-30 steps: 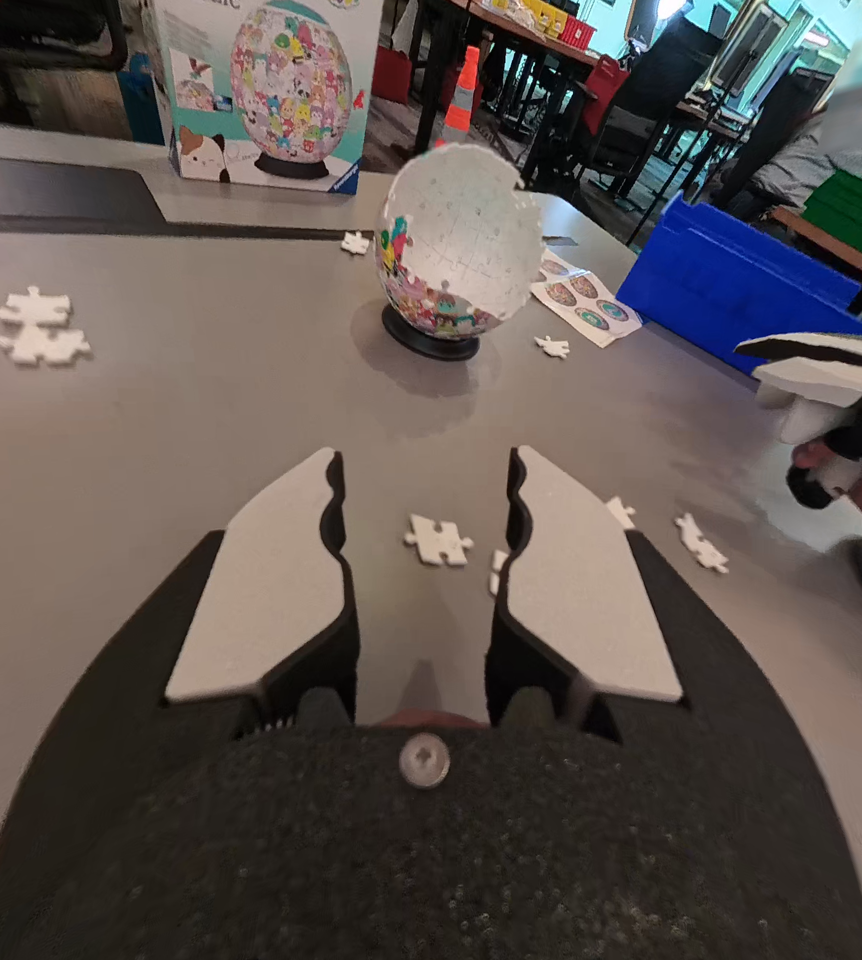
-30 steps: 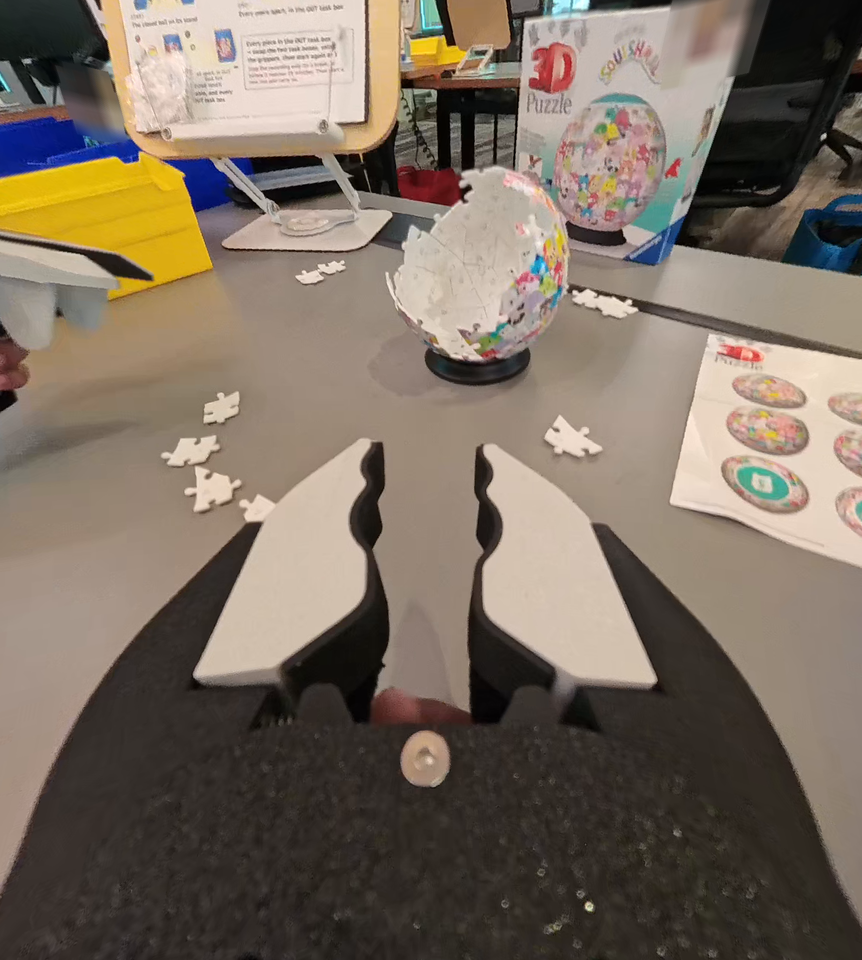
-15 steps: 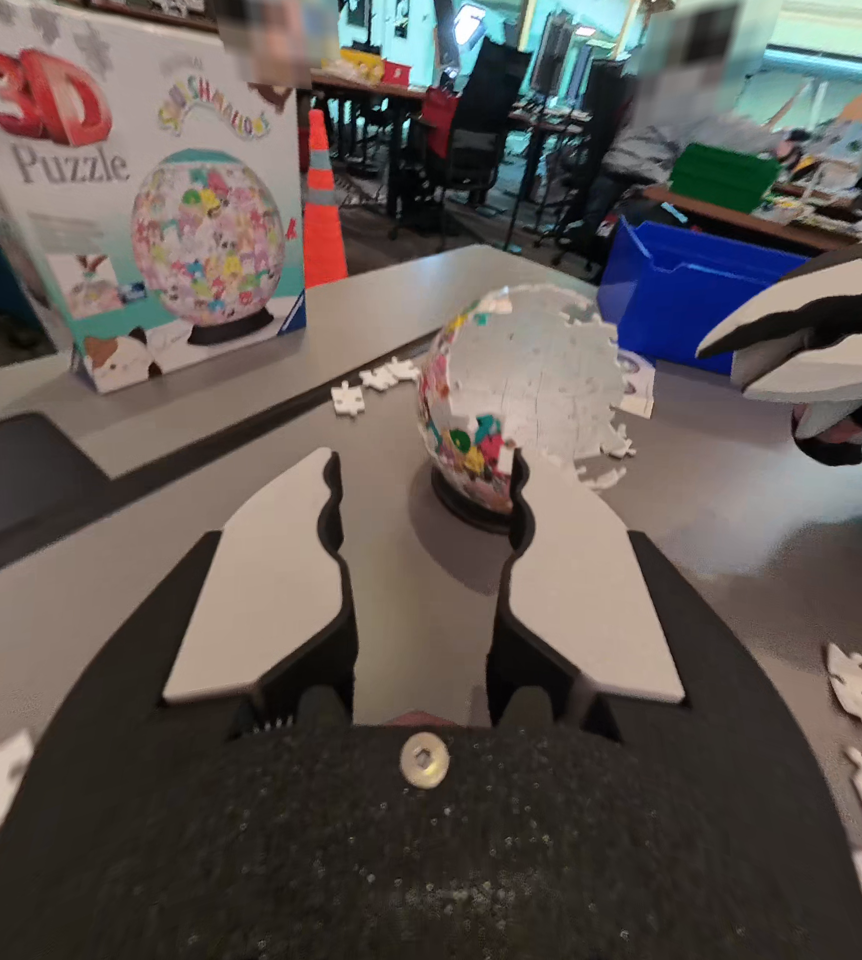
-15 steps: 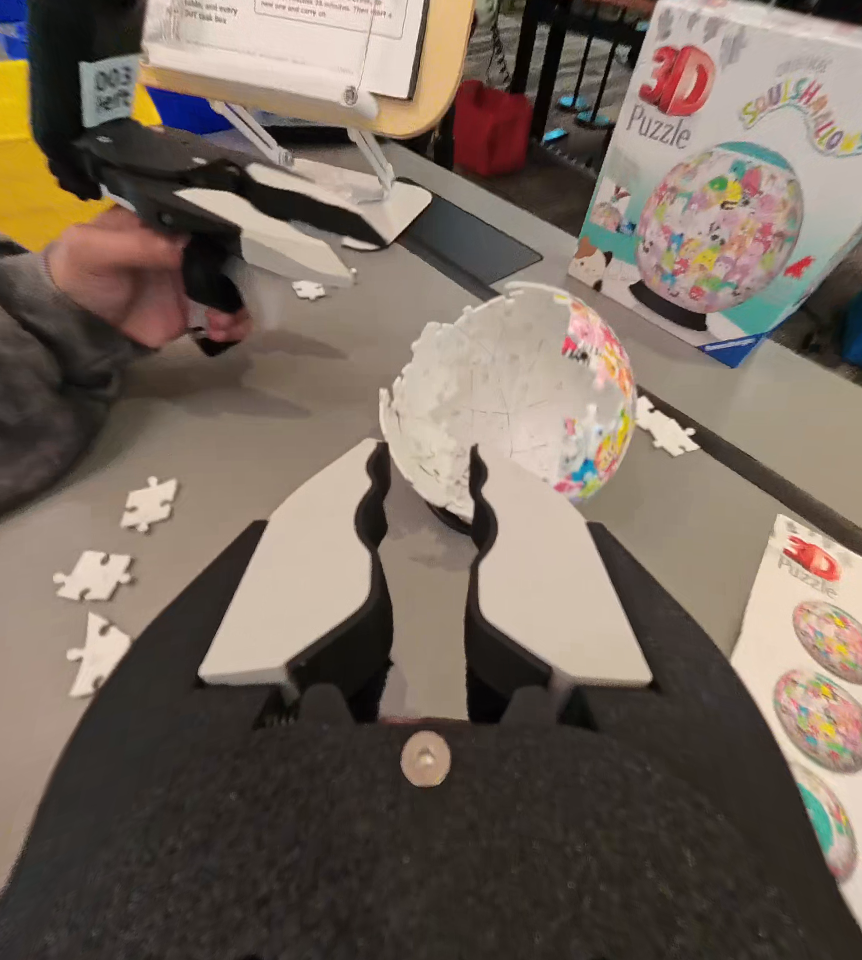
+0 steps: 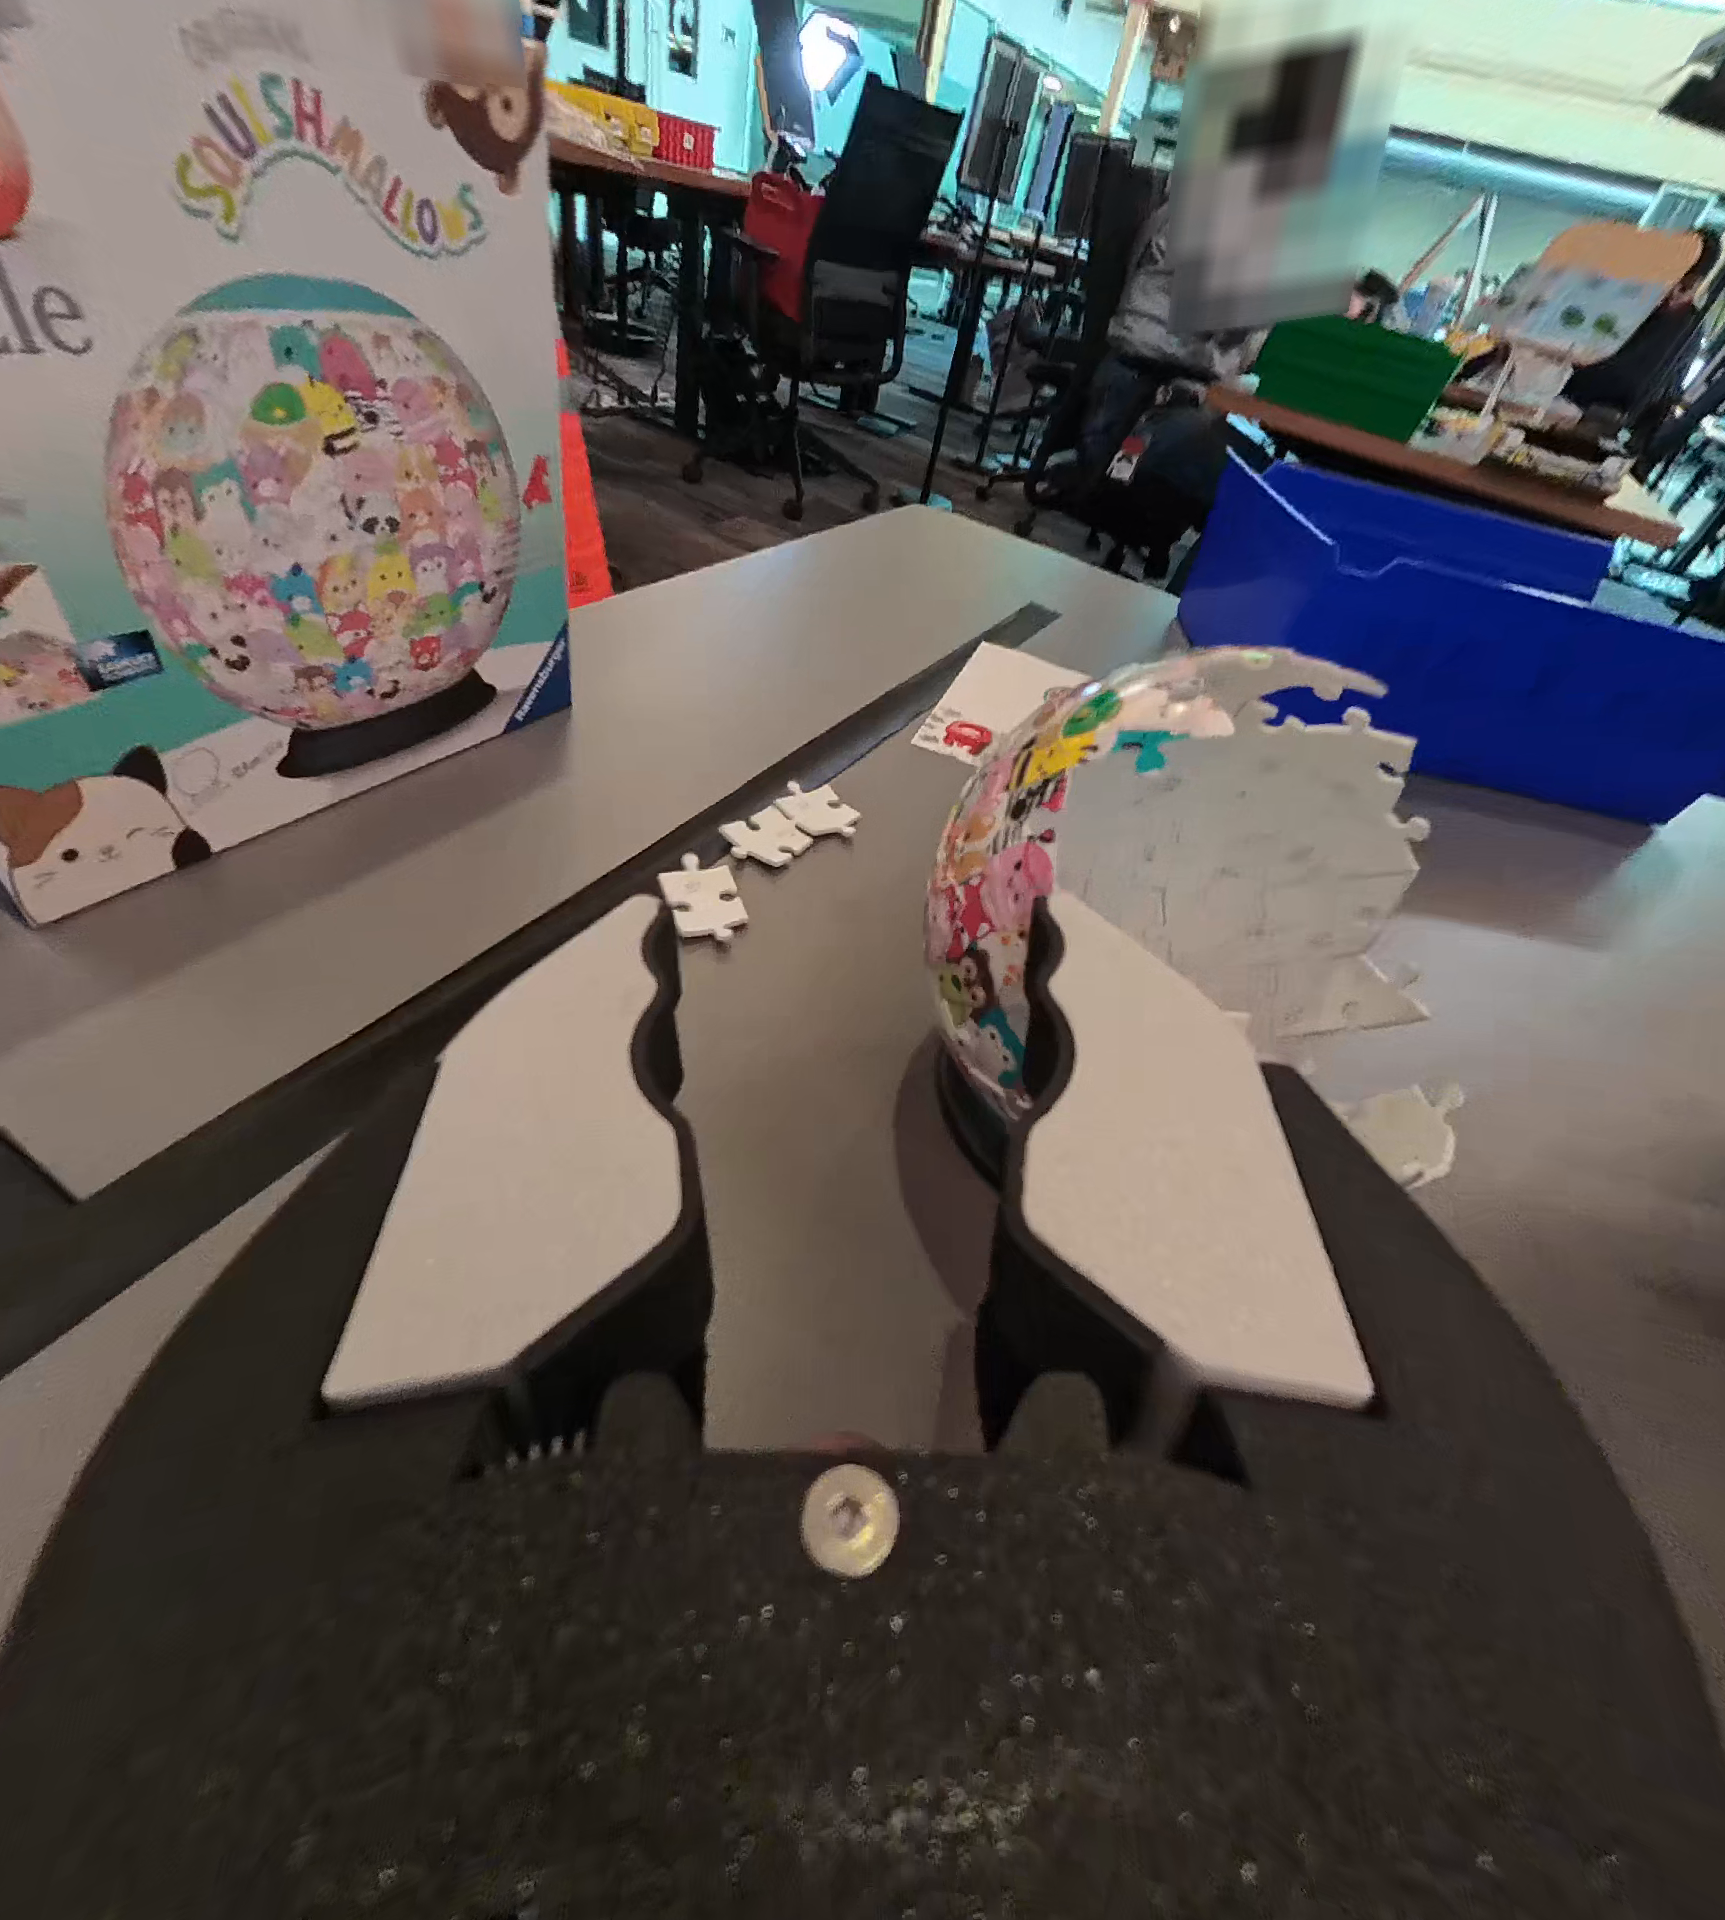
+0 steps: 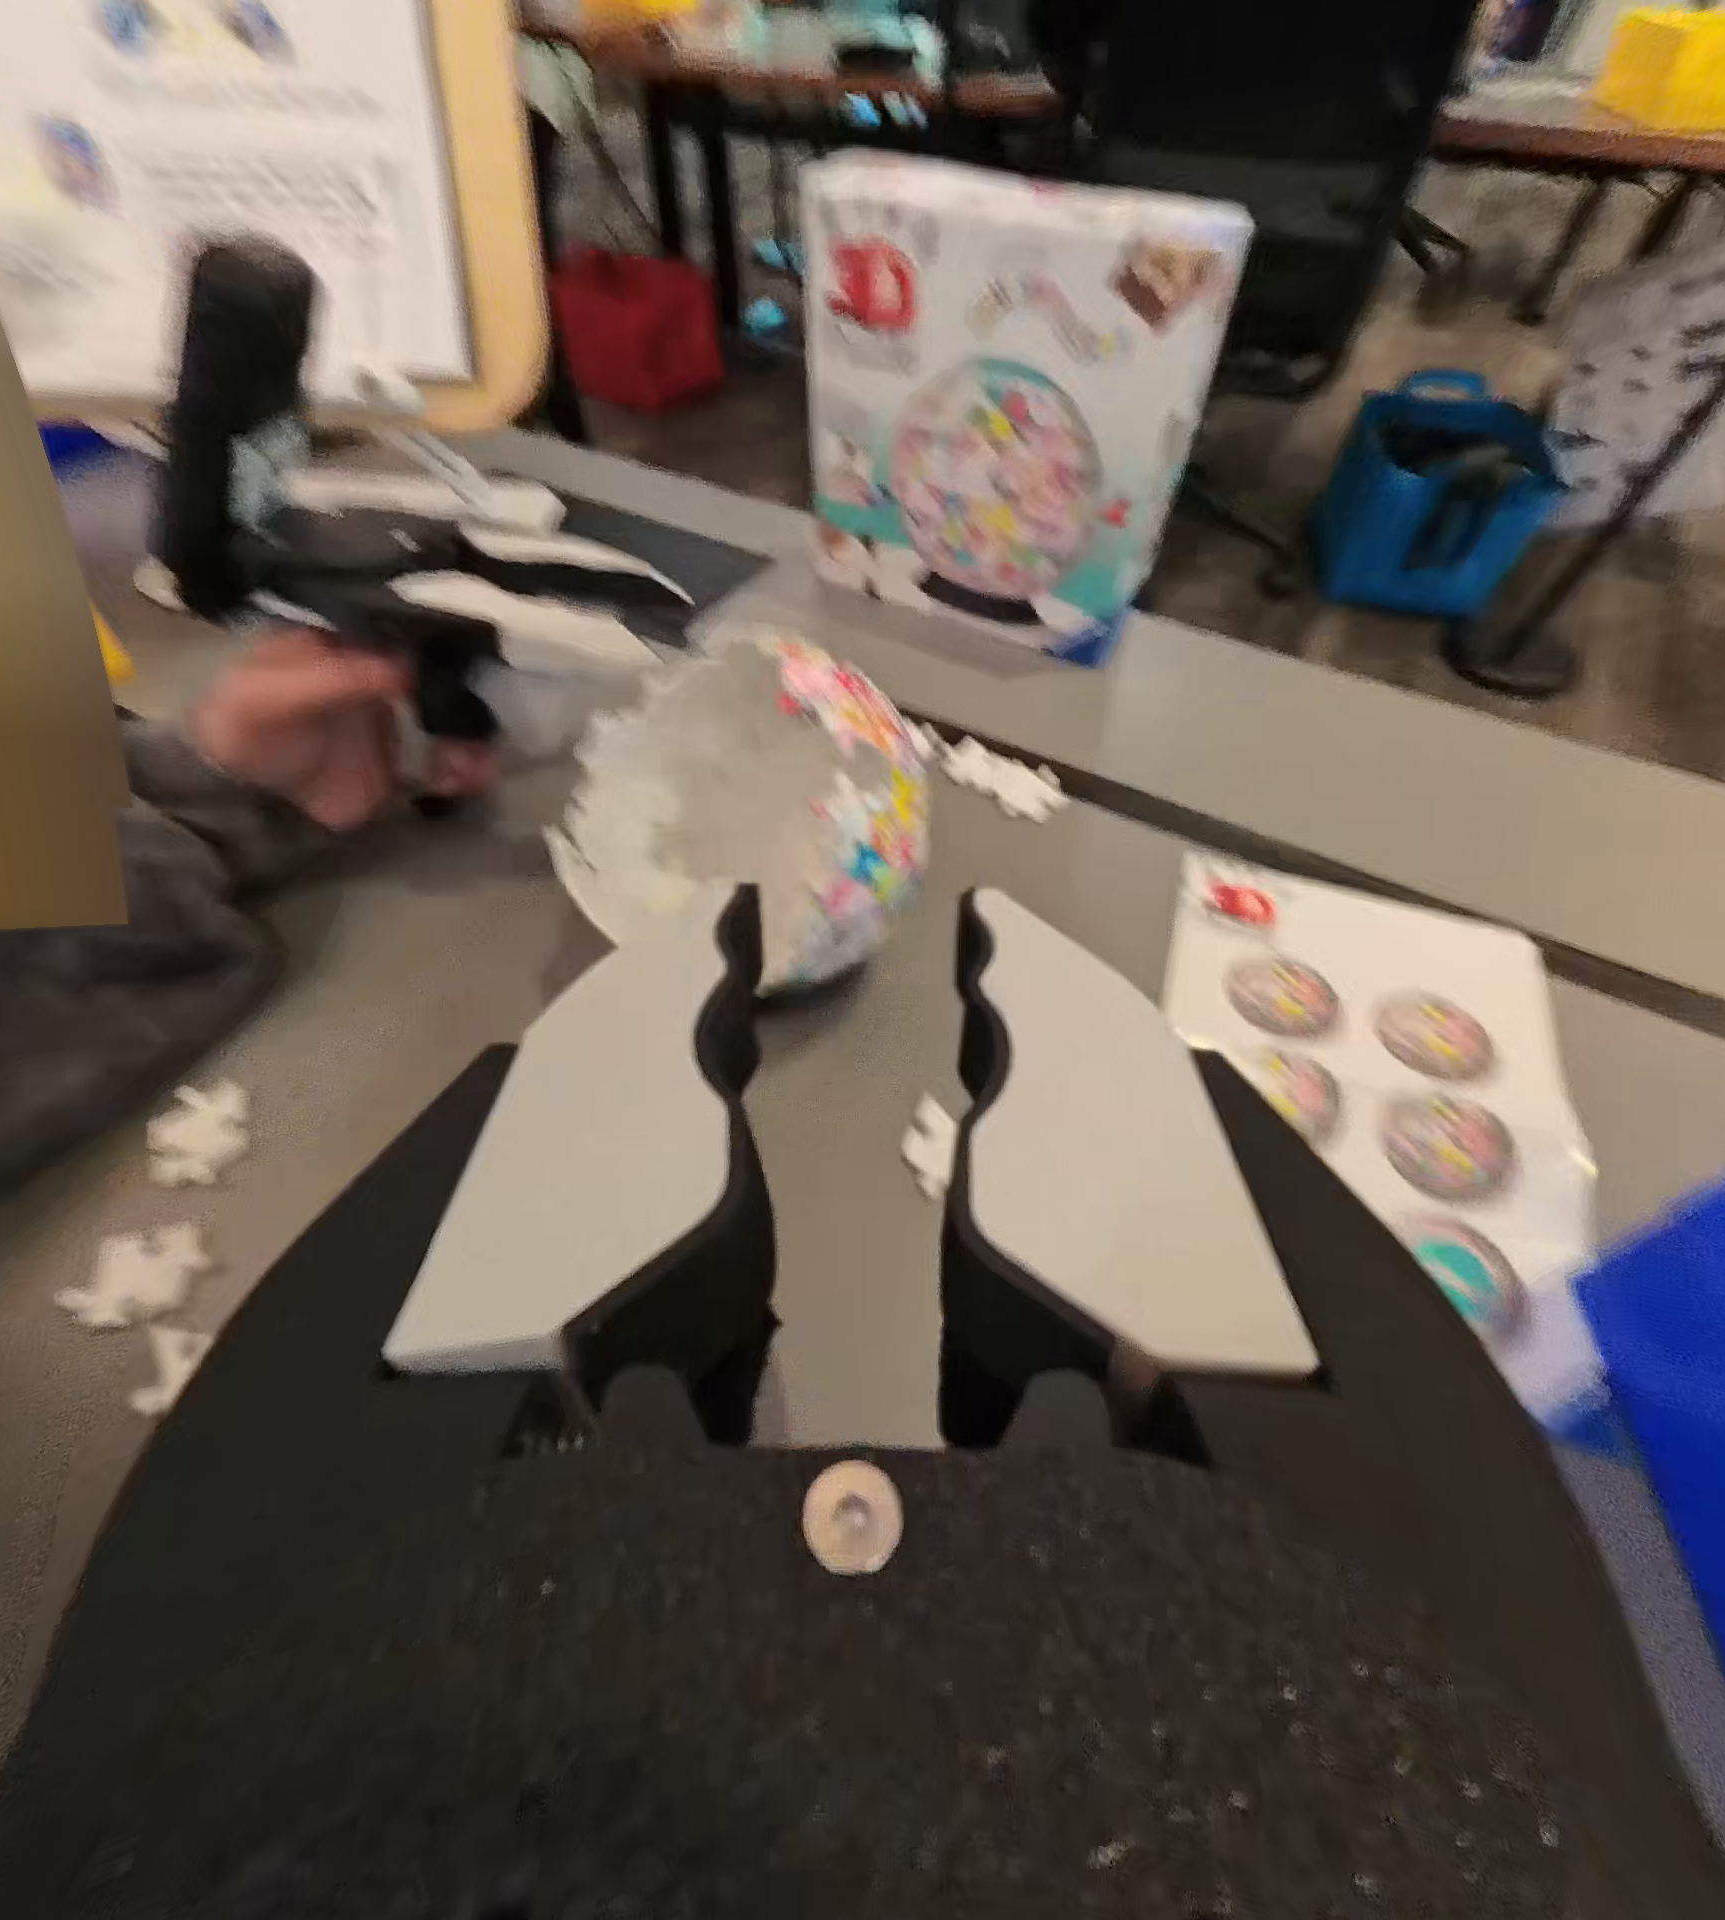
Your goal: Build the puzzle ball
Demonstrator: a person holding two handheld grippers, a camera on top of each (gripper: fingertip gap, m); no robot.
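Observation:
The part-built puzzle ball stands on a black round stand, its colourful outside to the left and its white hollow inside to the right. My left gripper is open and empty, its right finger just in front of the ball's left side. In the blurred right wrist view the ball sits beyond my right gripper, which is open and empty. The left gripper and the hand holding it show behind the ball there. Loose white pieces lie left of the ball.
The puzzle box stands at the back left. A blue bin sits behind the ball. A printed sheet lies right of the ball, with a loose piece beside my right finger. More pieces lie at the near left. My right gripper's tips are some 15 cm from the loose piece.
My left gripper has moved closer to the ball's left side. My right gripper has swung right and pulled back a little, so the ball sits farther and more to the left. Both stay open.

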